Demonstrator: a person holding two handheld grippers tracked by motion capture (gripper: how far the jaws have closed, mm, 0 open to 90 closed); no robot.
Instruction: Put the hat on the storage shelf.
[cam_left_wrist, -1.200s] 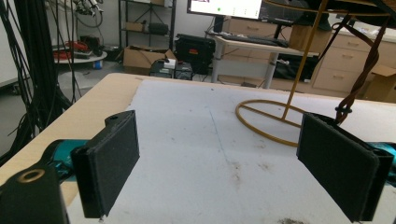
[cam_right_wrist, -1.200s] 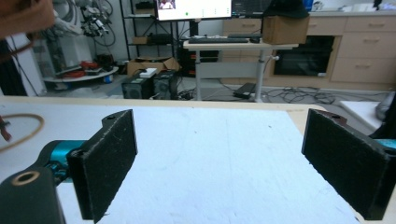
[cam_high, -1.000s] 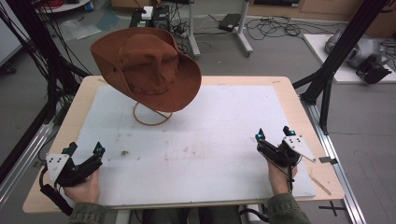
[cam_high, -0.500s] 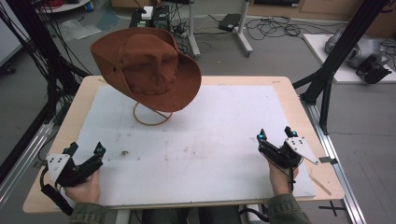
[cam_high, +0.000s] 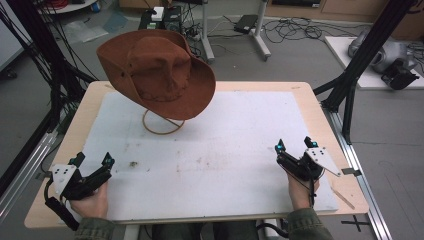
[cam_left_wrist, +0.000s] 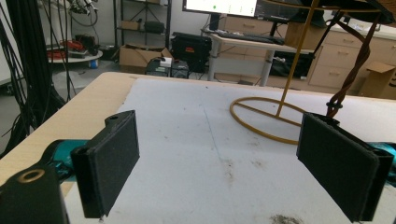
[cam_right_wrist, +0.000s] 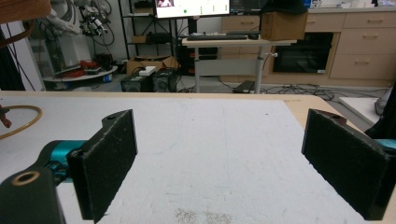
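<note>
Overhead, brown hat (cam_high: 157, 72) on wire stand (cam_high: 162, 125), left gripper view shows chin cord (cam_left_wrist: 352, 74), both hand-held grippers released.

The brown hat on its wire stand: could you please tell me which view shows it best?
The high view: the whole brown hat shows there, crown and brim. The left gripper view catches only its brim's underside and braided cord; the right gripper view only a brim corner.

Left tongs (cam_high: 93, 161) low at the tabletop's near-left corner, jaws spread wide, nothing between them. Right tongs (cam_high: 295, 145) near the near-right corner, jaws likewise wide apart, empty. Both hands grip from the near edge.
</note>
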